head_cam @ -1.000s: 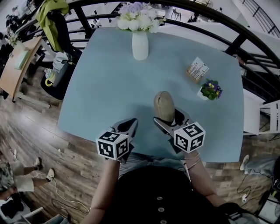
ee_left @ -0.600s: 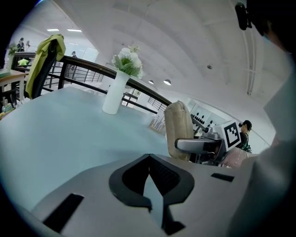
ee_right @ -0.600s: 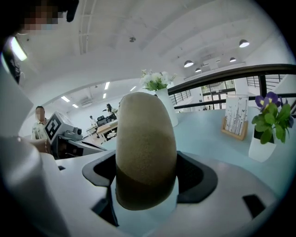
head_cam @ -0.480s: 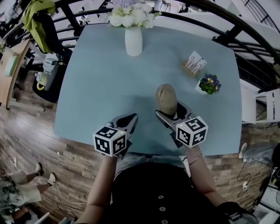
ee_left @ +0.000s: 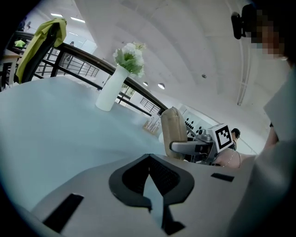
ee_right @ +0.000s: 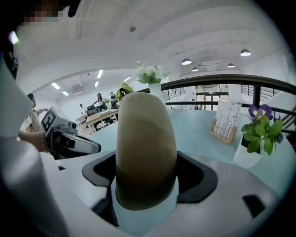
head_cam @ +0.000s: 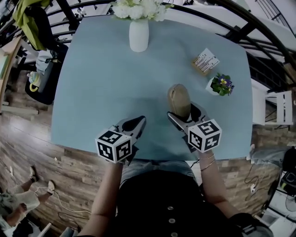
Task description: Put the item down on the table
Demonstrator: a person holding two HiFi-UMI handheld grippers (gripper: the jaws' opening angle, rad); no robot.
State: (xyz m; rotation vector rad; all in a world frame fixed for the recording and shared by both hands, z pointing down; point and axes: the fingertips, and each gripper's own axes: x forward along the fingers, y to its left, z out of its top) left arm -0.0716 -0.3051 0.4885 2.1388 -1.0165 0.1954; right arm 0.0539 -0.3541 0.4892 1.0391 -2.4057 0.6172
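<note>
The right tongs [head_cam: 186, 115] are clamped on the upright tan item [head_cam: 178, 98] over the near right of the desk [head_cam: 101, 83]. The left tongs [head_cam: 134, 125] are together, empty. Print on the far card [head_cam: 206, 61] is too small to read.

Table [head_cam: 101, 92]: one is recorded.
Grippers: two are counted, the left gripper [head_cam: 137, 124] and the right gripper [head_cam: 184, 113].
Tan oblong item [head_cam: 178, 98]: one is listed.
White vase of flowers [head_cam: 138, 34]: one is entered.
Small potted plant [head_cam: 221, 85]: one is noted.
Card stand [head_cam: 206, 61]: one is logged.
Green jacket [head_cam: 27, 11]: one is counted.
</note>
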